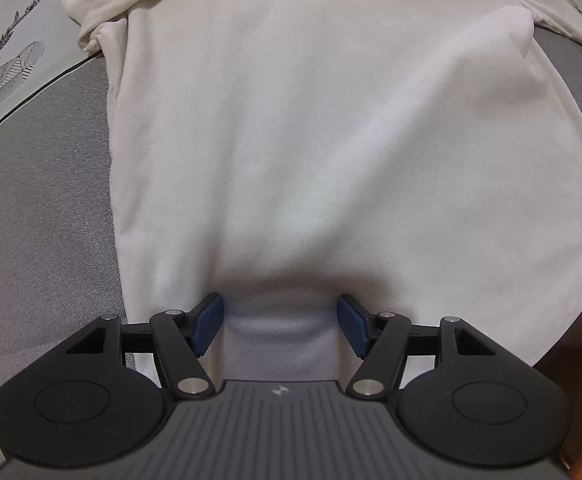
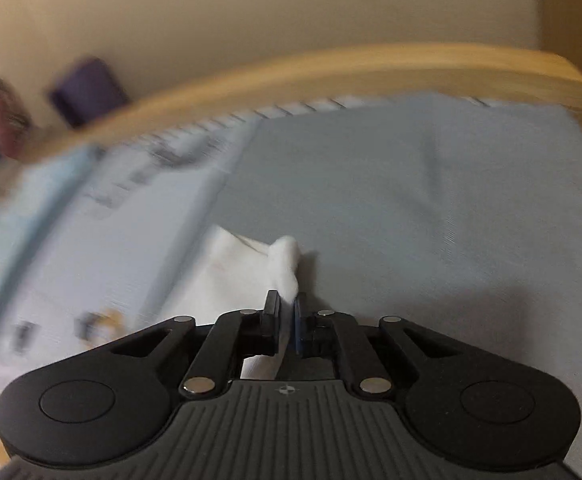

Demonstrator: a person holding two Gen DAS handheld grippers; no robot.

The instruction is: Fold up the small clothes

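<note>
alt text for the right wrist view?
The right gripper, shut, pinches a bunched fold of white cloth above a grey bedspread. A wooden bed rail curves behind; the frame is motion-blurred.

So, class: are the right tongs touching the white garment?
Touching. The right wrist view shows the right tongs shut on a bunched fold of the white garment, with cloth pinched between the pads.

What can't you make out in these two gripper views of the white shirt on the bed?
- Left wrist view: the white shirt's collar end is cut off by the top edge; the left gripper's body hides its near hem.
- Right wrist view: motion blur smears the bedsheet print and dark objects beyond the wooden rail; the right gripper covers its pinch.
</note>
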